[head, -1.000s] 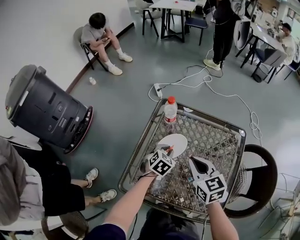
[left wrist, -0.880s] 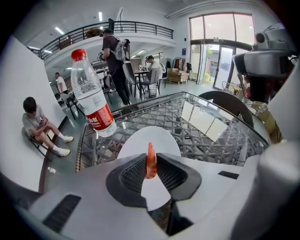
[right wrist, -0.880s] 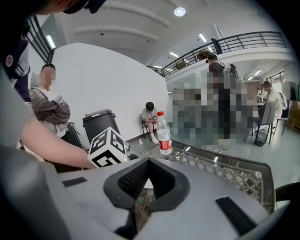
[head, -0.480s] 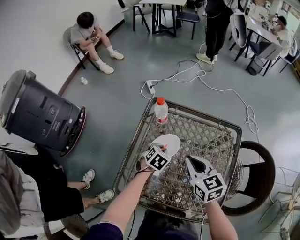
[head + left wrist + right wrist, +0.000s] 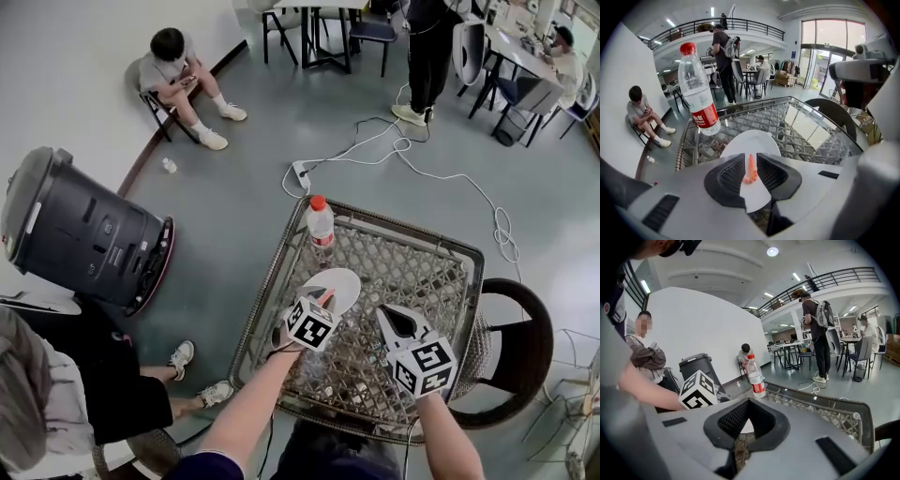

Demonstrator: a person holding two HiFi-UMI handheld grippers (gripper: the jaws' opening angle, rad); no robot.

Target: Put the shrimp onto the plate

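A small orange shrimp [image 5: 750,169] is pinched between the fingers of my left gripper [image 5: 750,159], which is shut on it. It hangs just above the near edge of the white plate [image 5: 751,140]. In the head view the left gripper [image 5: 323,302] sits at the plate's [image 5: 345,279] near rim, with the shrimp [image 5: 327,296] showing at its tip. My right gripper [image 5: 386,317] hovers over the table to the right of the plate. In the right gripper view its jaws [image 5: 748,403] meet at the tips with nothing between them.
The plate lies on a glass-topped wicker table [image 5: 427,267]. A water bottle with a red cap [image 5: 321,228] stands at its far left corner. A dark chair [image 5: 525,347] is at the right and a black bin [image 5: 80,234] at the left. A person [image 5: 173,61] sits by the wall, and cables [image 5: 412,159] lie on the floor.
The left gripper has stayed at the plate's near edge with the shrimp held. The right gripper has barely moved. The head camera's view has shifted a little.
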